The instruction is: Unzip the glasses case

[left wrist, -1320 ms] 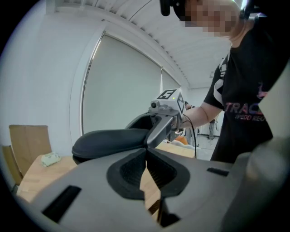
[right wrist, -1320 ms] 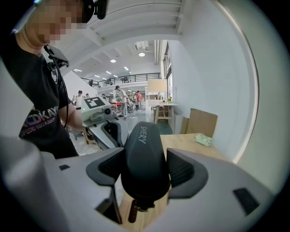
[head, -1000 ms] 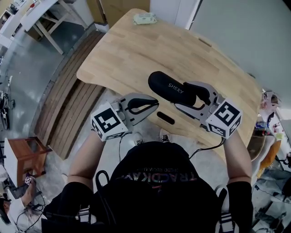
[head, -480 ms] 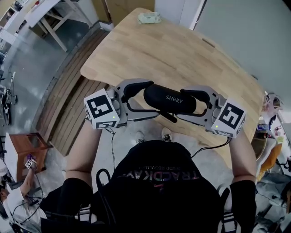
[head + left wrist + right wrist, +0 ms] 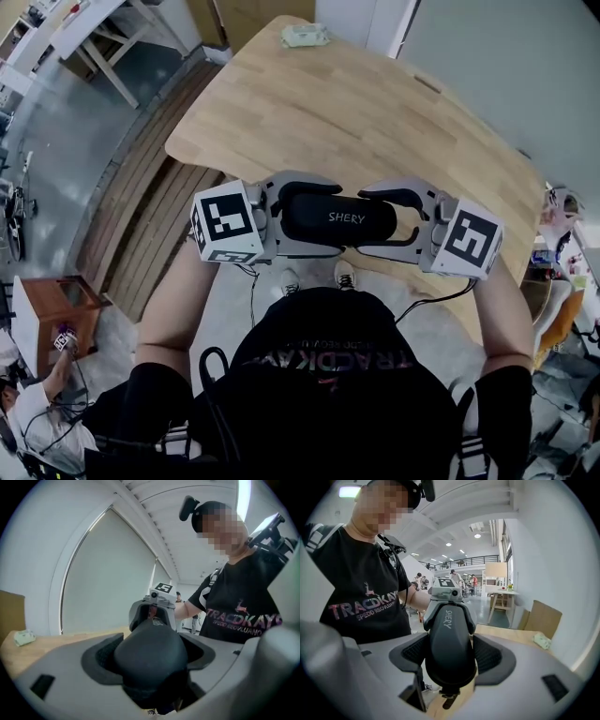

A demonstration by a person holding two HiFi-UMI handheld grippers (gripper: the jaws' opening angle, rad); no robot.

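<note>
A black glasses case (image 5: 337, 217) marked SHERY hangs level in the air over the near edge of the wooden table (image 5: 356, 103). My right gripper (image 5: 384, 223) is shut on its right end. My left gripper (image 5: 314, 217) has just been opening; its jaws stand wide around the case's left end, and a gap shows beside the case. In the left gripper view the rounded end of the case (image 5: 150, 658) fills the space between the pads. In the right gripper view the case (image 5: 447, 644) runs away from me, with a small dark tab (image 5: 447, 699) hanging beneath its near end.
A small pale green packet (image 5: 305, 36) lies at the table's far end. Left of the table are a slatted wooden floor strip (image 5: 141, 206) and a brown stool (image 5: 47, 314). The person's torso is close below the grippers.
The left gripper, shut and away from the case a second ago, has opened and come around the case's left end. The right gripper has swung the case level and nearer the body.
</note>
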